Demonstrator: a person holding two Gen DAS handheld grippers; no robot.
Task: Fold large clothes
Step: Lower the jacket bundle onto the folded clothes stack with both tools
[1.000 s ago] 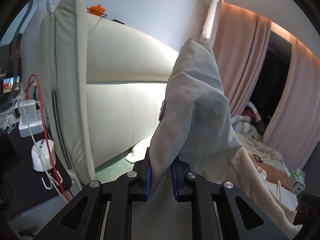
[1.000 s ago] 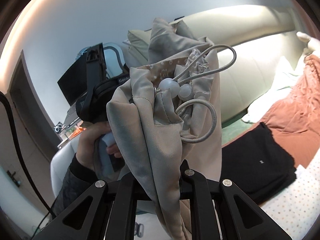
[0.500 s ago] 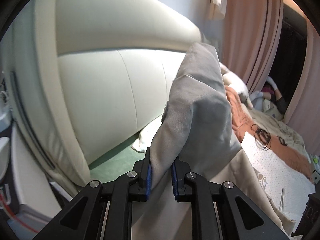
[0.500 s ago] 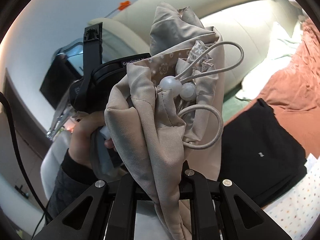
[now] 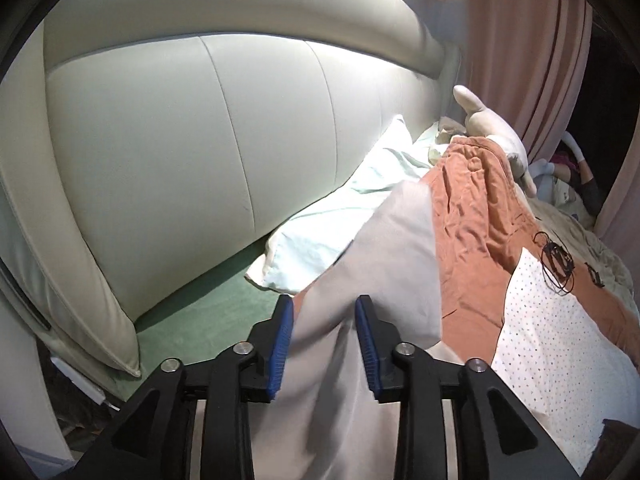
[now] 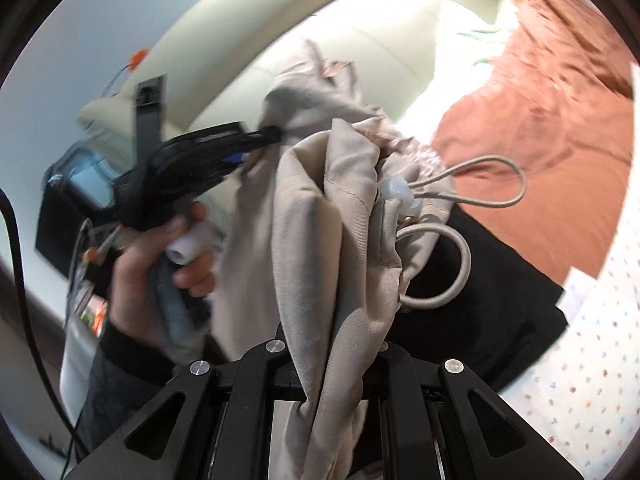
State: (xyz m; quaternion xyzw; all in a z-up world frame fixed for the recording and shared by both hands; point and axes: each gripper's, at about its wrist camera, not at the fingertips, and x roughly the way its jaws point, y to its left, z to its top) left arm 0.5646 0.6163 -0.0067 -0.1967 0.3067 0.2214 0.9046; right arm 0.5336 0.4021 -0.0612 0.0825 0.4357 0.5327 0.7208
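The left hand-held gripper [image 5: 324,344] was in the middle of letting go: its jaws were opening and the two blue pads [image 5: 282,346] stood clear of the beige garment [image 5: 384,264], though a fold of it ran between them. My guess is that corner was being dropped onto the bed, since the cloth trailed out toward 1 o'clock over the green sheet [image 5: 208,304] at 9 o'clock, with the cream headboard [image 5: 180,152] filling 11 o'clock behind.

In the right wrist view, the person's hand [image 6: 160,264] sat at 9 o'clock around the other tool's handle. Dead centre, the right hand-held gripper [image 6: 332,364] was pressed tight on a bunched wad of the same garment, probably its hem or waist, because that's where the drawcord [image 6: 472,184] comes out. Pinching there likely keeps the bulky end under control for the fold.

Counts: one garment, two grippers, two cord loops, two pale stoppers [image 6: 394,190], one black folded item [image 6: 496,300] at 4 o'clock, one rust blanket [image 6: 560,92] at 2 o'clock.
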